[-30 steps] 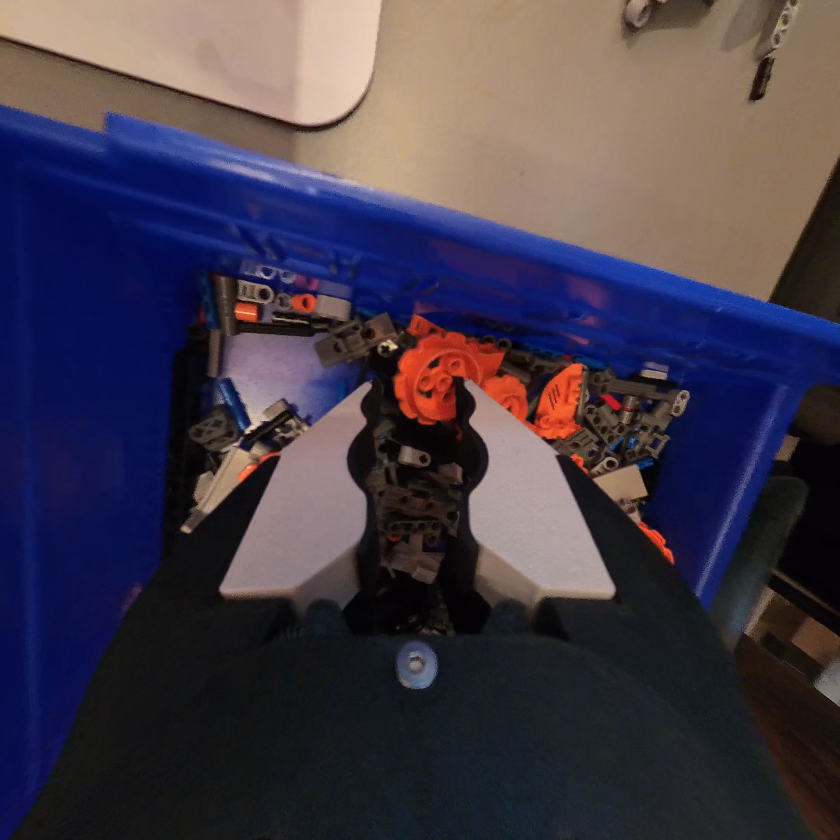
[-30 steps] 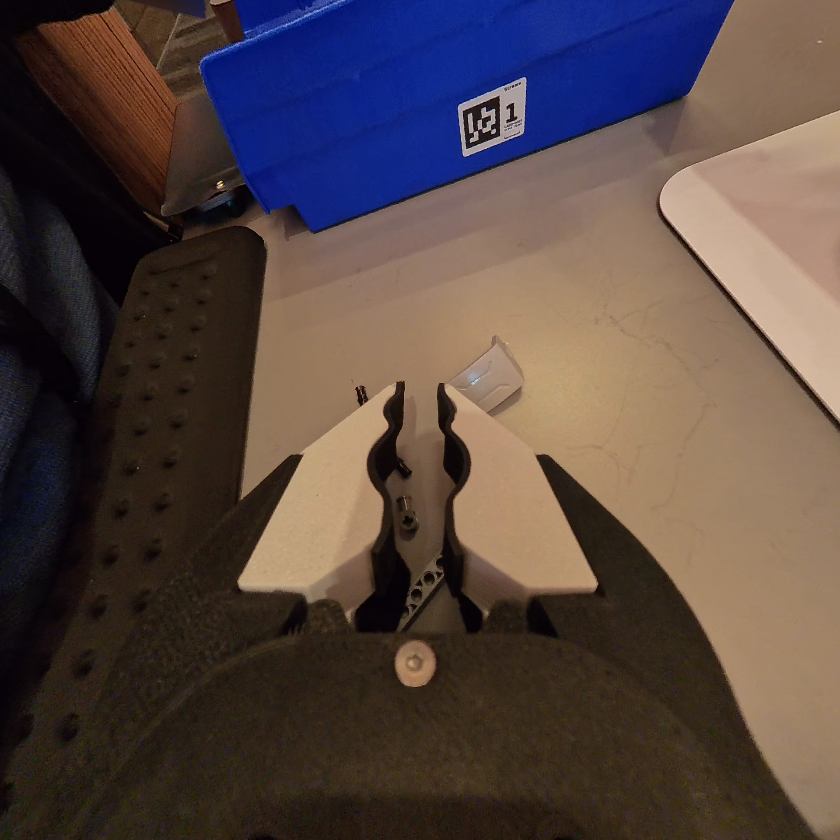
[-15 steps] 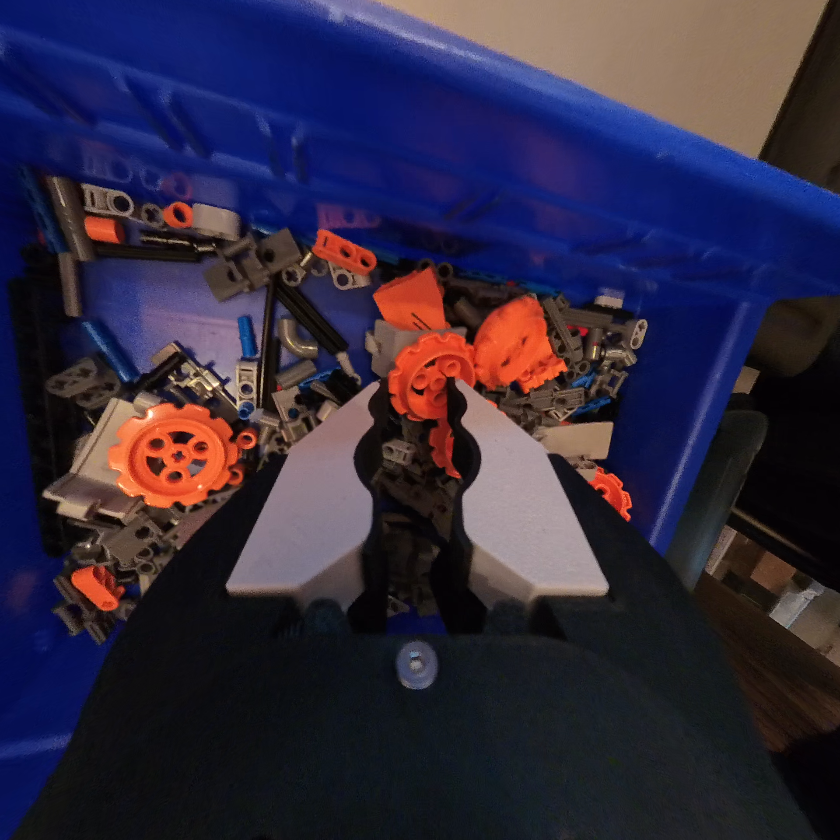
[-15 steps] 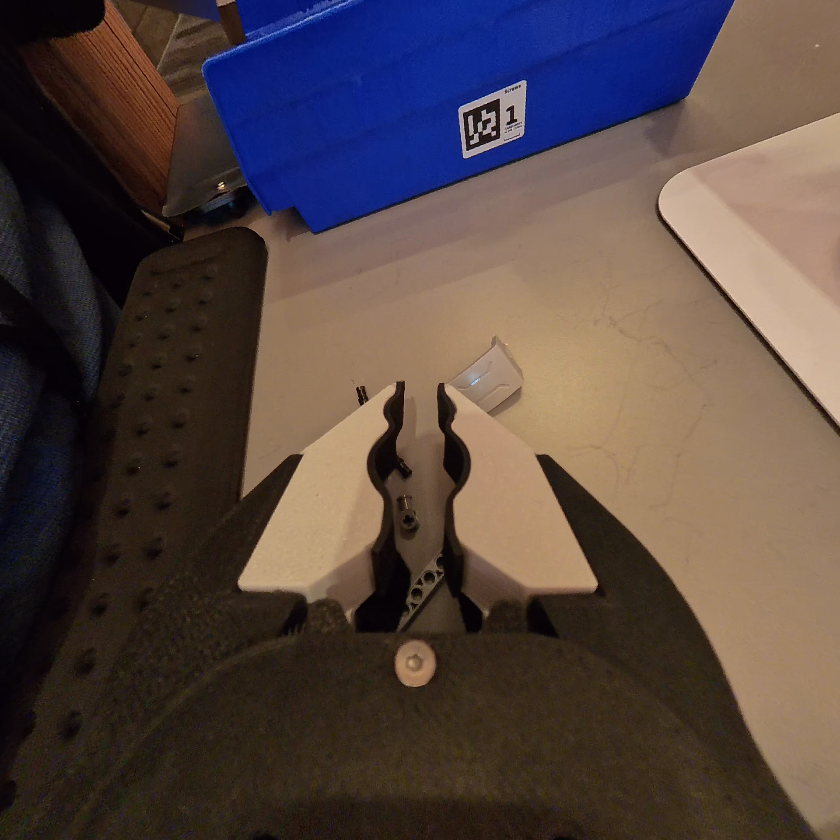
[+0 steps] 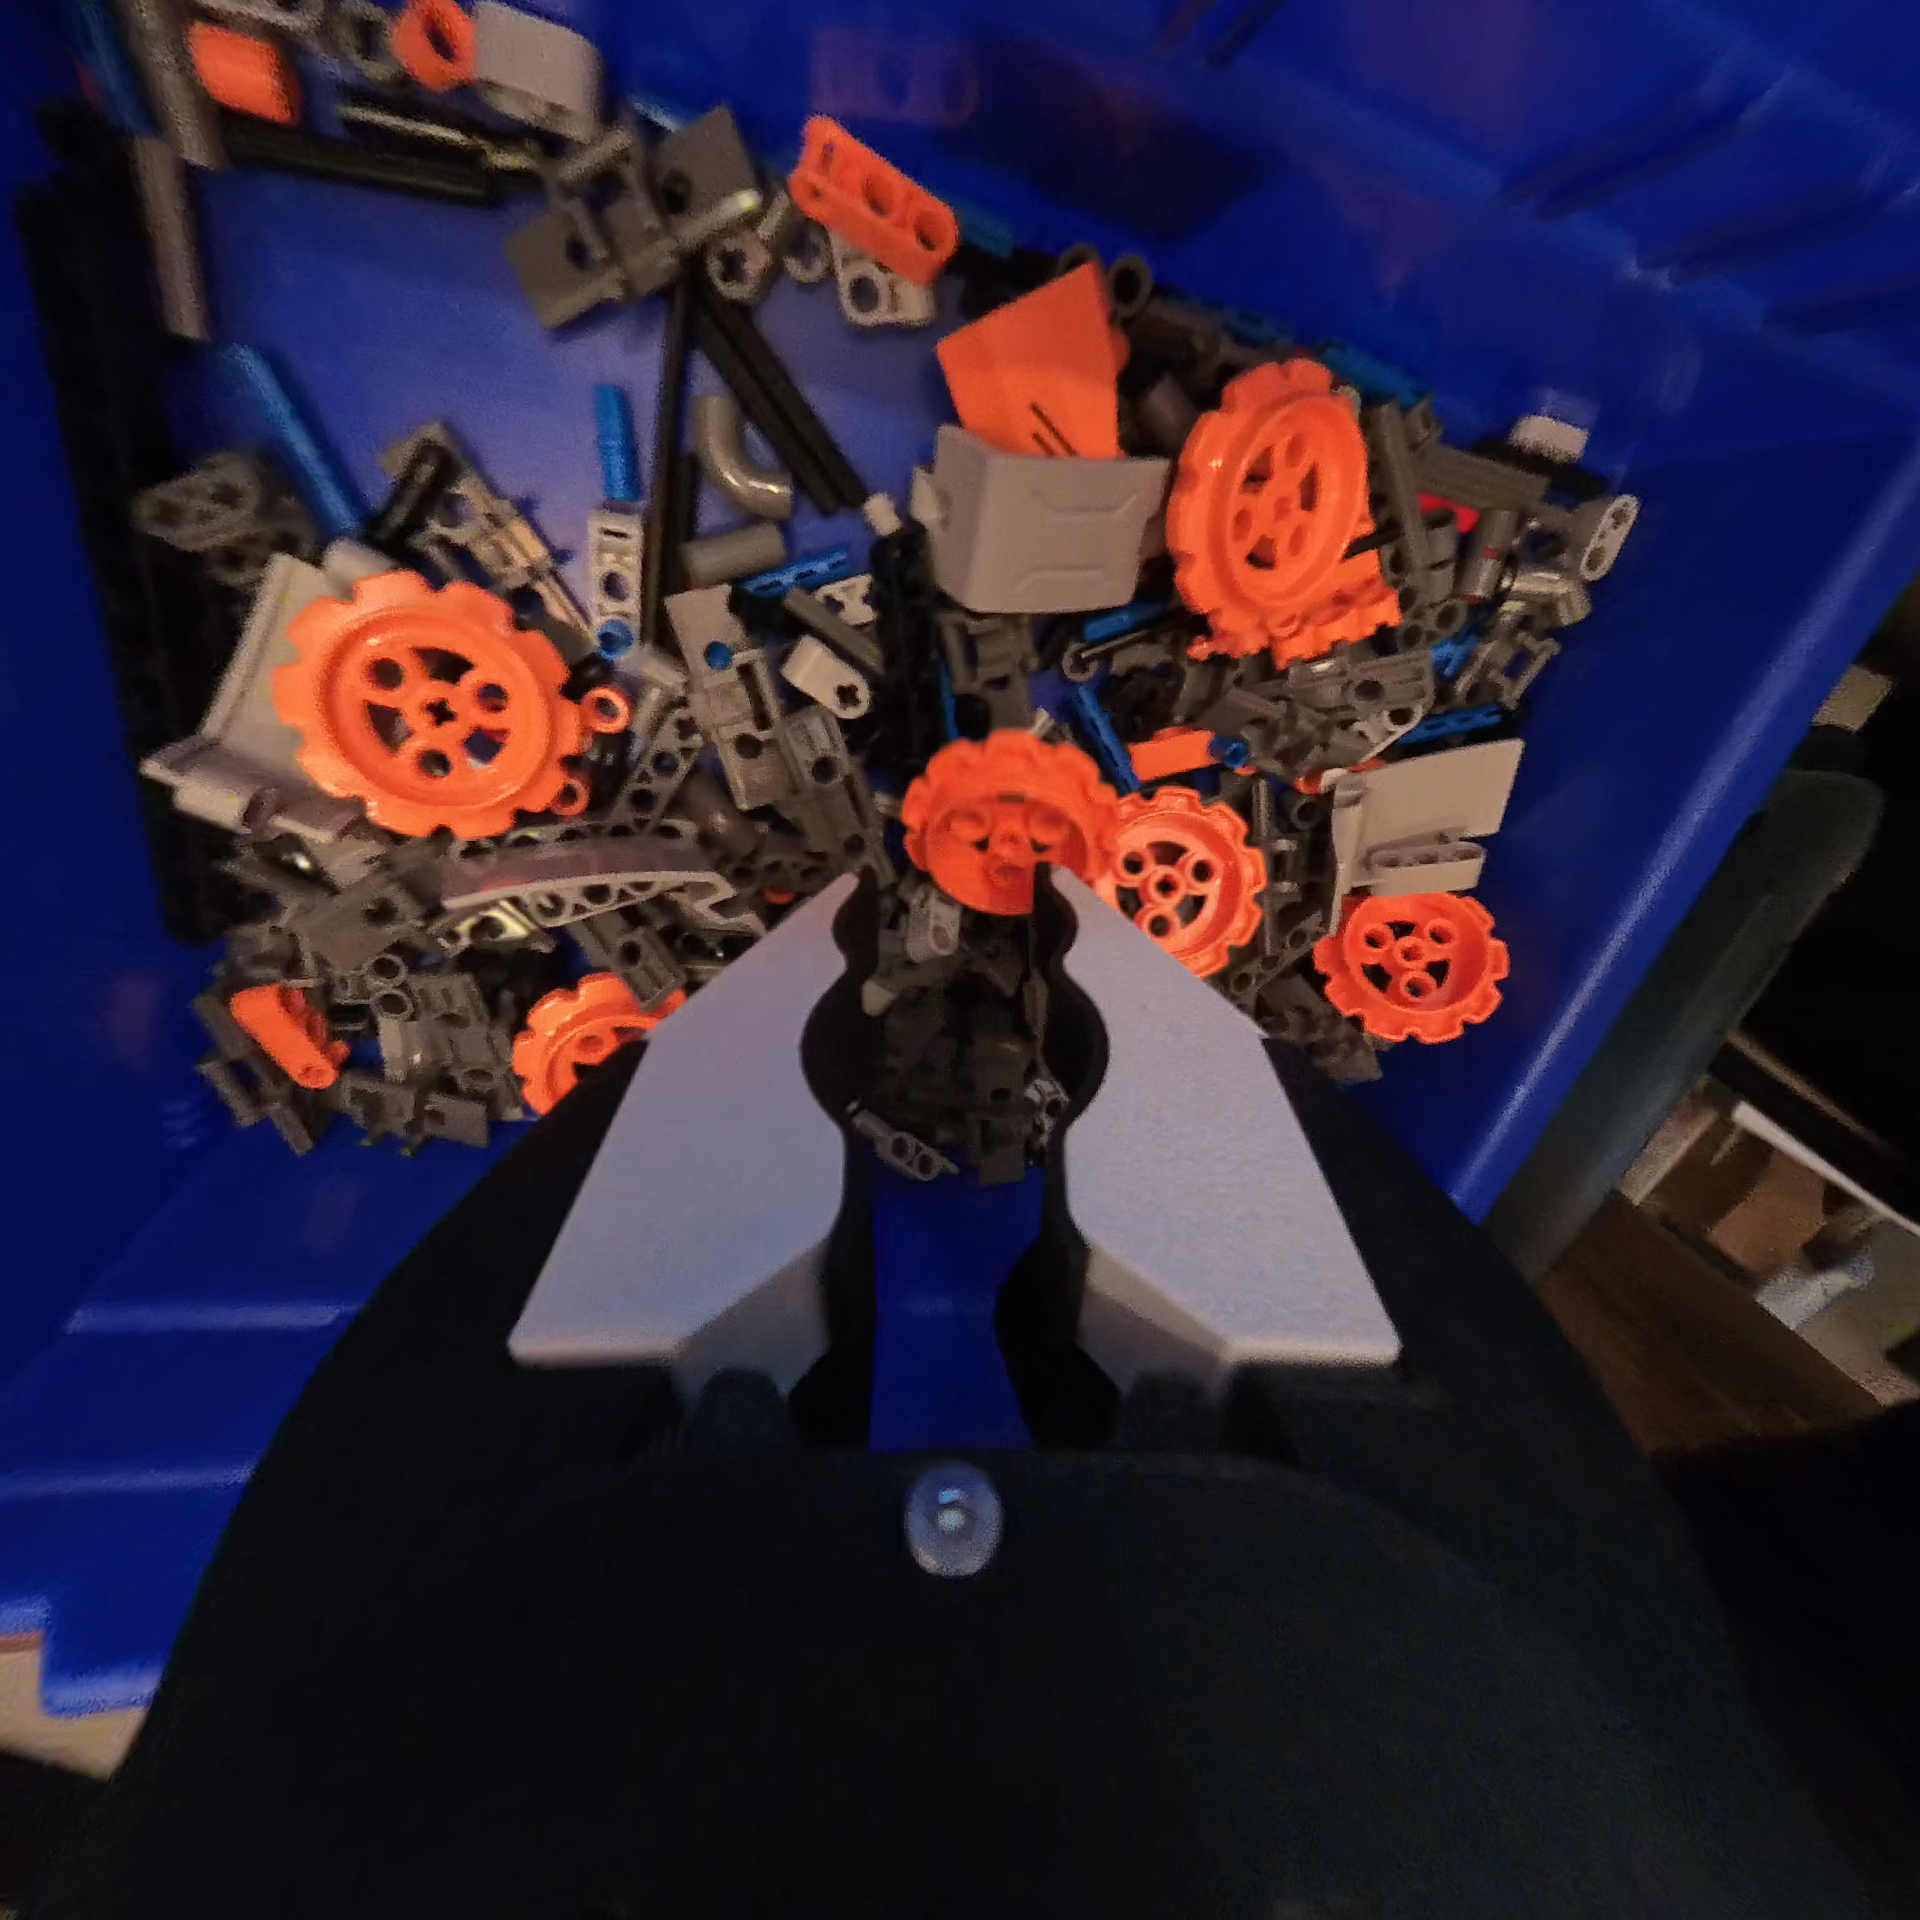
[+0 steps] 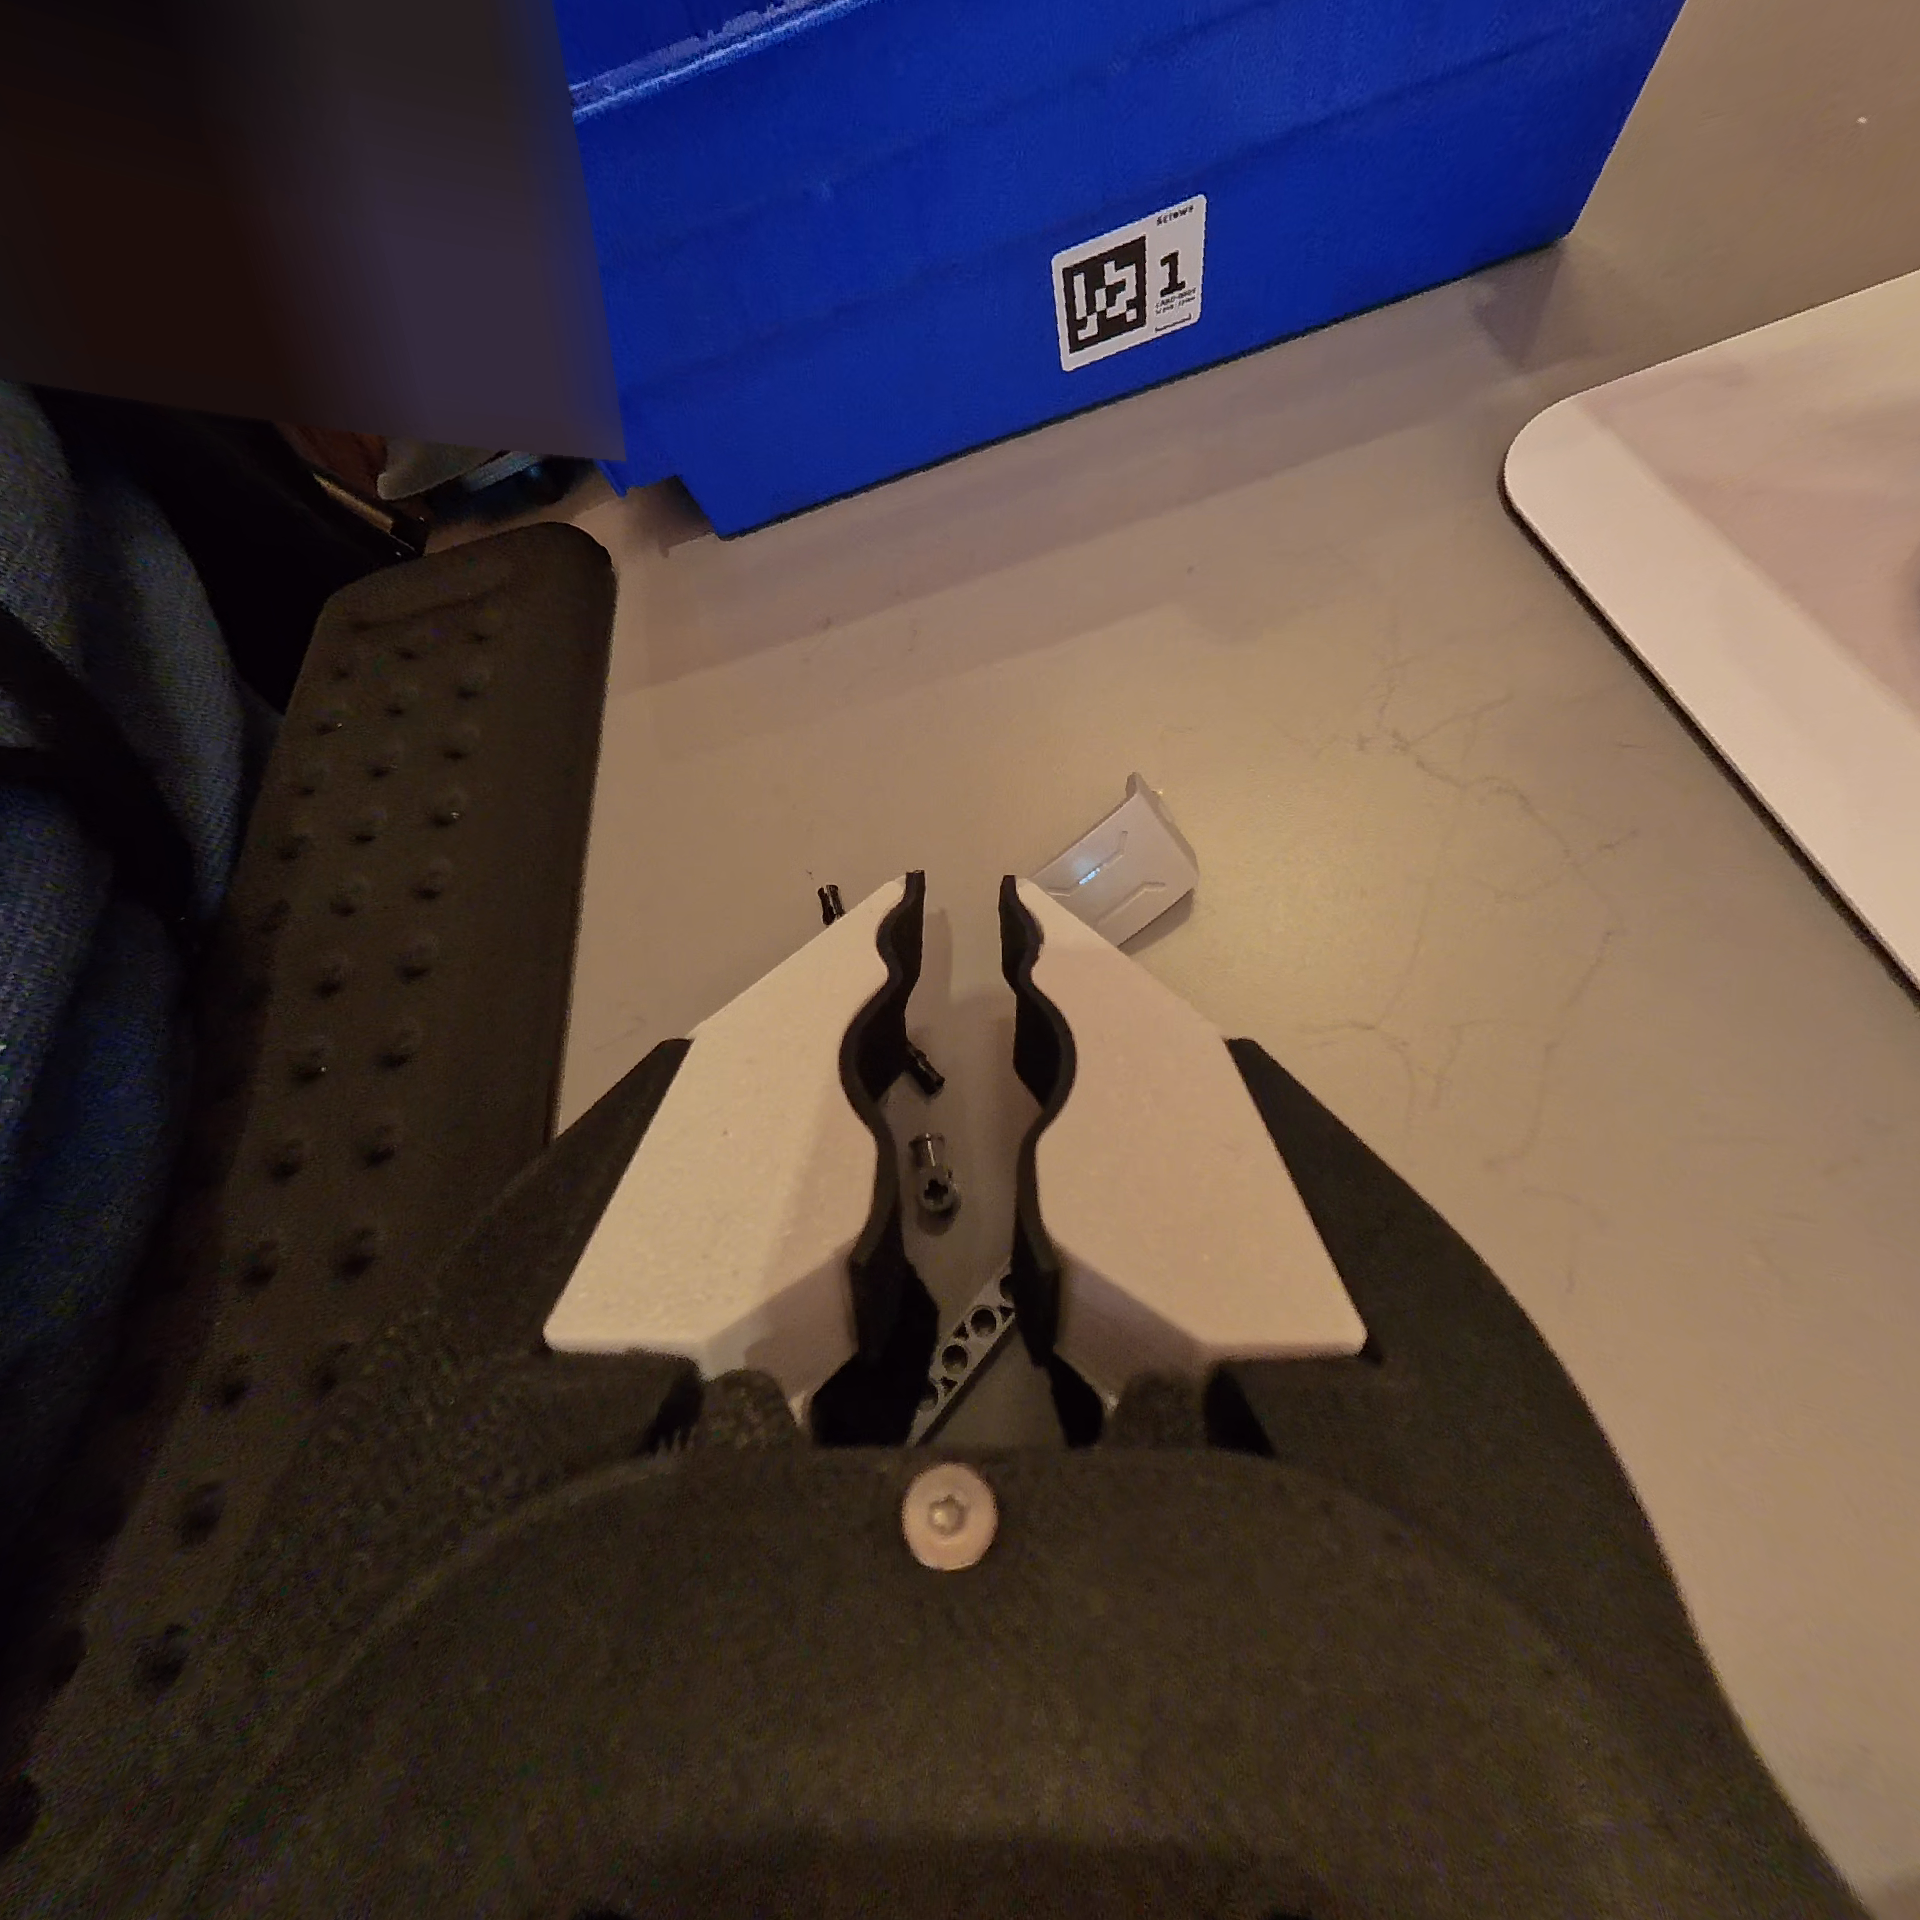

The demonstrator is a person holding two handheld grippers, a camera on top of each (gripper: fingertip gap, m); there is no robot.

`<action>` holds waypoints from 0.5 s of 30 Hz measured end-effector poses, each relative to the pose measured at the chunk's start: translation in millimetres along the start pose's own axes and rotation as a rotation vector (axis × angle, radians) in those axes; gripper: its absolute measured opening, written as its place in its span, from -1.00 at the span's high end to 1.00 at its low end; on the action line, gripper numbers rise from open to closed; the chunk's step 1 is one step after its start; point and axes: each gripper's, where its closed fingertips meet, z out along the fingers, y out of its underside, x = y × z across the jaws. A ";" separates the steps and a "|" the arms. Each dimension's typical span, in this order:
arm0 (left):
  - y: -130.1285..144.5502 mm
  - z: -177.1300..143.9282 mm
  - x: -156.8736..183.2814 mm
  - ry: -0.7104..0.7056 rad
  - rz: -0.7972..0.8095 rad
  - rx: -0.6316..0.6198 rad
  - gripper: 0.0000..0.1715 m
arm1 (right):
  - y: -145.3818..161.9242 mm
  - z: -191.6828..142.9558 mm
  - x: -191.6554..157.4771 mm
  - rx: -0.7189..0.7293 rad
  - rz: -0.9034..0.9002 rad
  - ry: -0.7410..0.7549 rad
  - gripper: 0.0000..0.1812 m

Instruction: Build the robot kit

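My left gripper (image 5: 951, 883) hangs over an open blue bin (image 5: 1351, 156) of orange, grey, black and blue building parts. It is shut on a dark grey assembly (image 5: 956, 1039) that has an orange gear (image 5: 997, 821) at the fingertips. Other orange gears (image 5: 431, 707) lie in the pile. My right gripper (image 6: 961, 883) is slightly open and empty, low over the grey table. A black pin (image 6: 923, 1070), a grey bush (image 6: 932, 1179) and a light grey holed beam (image 6: 971, 1340) lie under its fingers. A light grey curved panel (image 6: 1122, 883) lies just right of the tips.
In the right wrist view the blue bin's side (image 6: 935, 156), with a white marker label (image 6: 1130, 283), stands ahead. A white board (image 6: 1766, 582) lies to the right. A black studded pad (image 6: 395, 883) lies along the table's left edge, with another black pin (image 6: 828, 902) near it. My hands' fingertips stand some 30 cm from each other.
The left gripper has moved over the bin with the gear assembly still in its fingers, and far more of the bin's contents show. The right gripper has not moved.
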 end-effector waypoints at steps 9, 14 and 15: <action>-49.3 -7.4 -15.1 -0.095 0.058 0.176 0.70 | 0.0 0.1 -0.1 0.000 0.000 0.000 0.87; -79.0 3.5 -15.9 -0.123 0.122 0.225 0.80 | -0.8 -0.3 -0.5 0.004 -0.002 -0.001 0.87; -83.8 5.3 -18.1 -0.136 0.128 0.234 0.82 | -0.8 -0.3 -0.7 0.004 -0.002 -0.002 0.87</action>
